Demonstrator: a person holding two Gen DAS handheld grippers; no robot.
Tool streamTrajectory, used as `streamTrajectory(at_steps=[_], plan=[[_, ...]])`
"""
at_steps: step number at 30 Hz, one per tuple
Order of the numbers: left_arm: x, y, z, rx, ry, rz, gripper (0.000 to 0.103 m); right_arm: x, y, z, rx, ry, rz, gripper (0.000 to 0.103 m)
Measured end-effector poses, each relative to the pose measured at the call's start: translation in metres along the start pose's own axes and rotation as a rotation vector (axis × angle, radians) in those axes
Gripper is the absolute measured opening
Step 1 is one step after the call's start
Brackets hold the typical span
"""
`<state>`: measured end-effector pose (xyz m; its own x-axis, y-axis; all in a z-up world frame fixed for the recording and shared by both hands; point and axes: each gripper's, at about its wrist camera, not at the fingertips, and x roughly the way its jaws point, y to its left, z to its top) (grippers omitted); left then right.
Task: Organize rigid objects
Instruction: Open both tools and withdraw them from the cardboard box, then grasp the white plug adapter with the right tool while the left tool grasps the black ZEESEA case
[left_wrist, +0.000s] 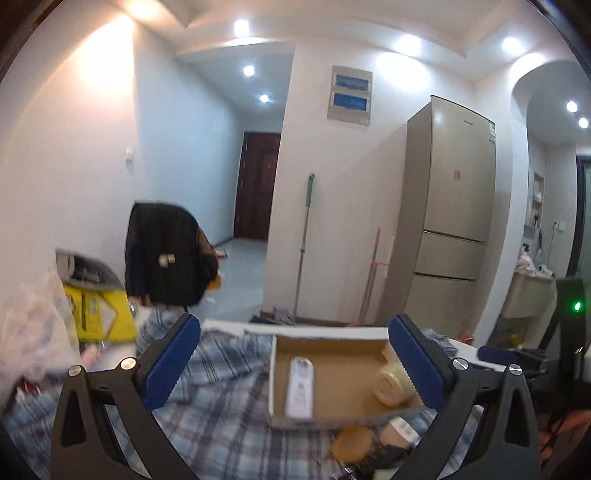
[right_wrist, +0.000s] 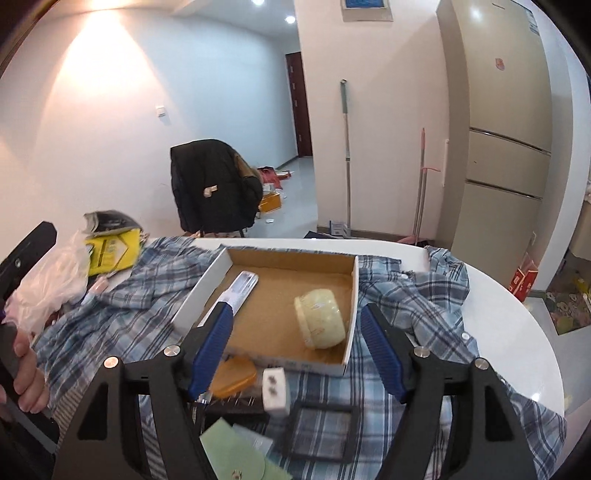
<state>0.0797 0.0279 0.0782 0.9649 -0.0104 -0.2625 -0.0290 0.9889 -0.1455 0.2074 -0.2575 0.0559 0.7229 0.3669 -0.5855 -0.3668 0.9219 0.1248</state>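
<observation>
An open cardboard box (left_wrist: 280, 373) (right_wrist: 207, 291) lies on a plaid cloth (left_wrist: 218, 406) (right_wrist: 147, 291) on a white table (right_wrist: 517, 332). Inside it lie a white remote (left_wrist: 301, 387) (right_wrist: 240, 290) and a cream jar on its side (left_wrist: 393, 382) (right_wrist: 321, 323). In front of the box lie an orange disc (left_wrist: 351, 441) (right_wrist: 232, 374), a white plug adapter (right_wrist: 275, 391), a black square frame (right_wrist: 321, 430) and a green pouch (right_wrist: 236, 458). My left gripper (left_wrist: 295, 363) is open and empty above the box. My right gripper (right_wrist: 295, 350) is open and empty over the box's near edge.
A yellow package (left_wrist: 99, 314) (right_wrist: 110, 249) and a clear plastic bag (left_wrist: 33, 332) (right_wrist: 48, 280) sit at the table's left. A chair with a black jacket (left_wrist: 162, 254) (right_wrist: 214, 184), a mop (left_wrist: 304, 240) (right_wrist: 346, 155) and a fridge (left_wrist: 448, 210) (right_wrist: 502, 122) stand beyond.
</observation>
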Motion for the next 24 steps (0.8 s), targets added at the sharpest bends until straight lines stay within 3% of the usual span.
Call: streamTrajectory(at_steps=[7,16,22,24], plan=[[0.01,-0.005,-0.038,0.025,0.069,-0.002,0.103,0.012,0.01,-0.021,-0.052,-0.003,0.032,0.07],[0.039,-0.004,-0.082,0.108,0.195,-0.002,0.103,0.049,0.004,-0.048,-0.054,0.089,0.062,0.07],[0.063,-0.005,-0.099,0.1,0.418,-0.031,0.103,0.068,0.008,-0.063,-0.084,0.156,0.07,0.069],[0.066,-0.009,-0.105,0.103,0.466,-0.056,0.097,0.075,0.008,-0.066,-0.082,0.183,0.074,0.065]])
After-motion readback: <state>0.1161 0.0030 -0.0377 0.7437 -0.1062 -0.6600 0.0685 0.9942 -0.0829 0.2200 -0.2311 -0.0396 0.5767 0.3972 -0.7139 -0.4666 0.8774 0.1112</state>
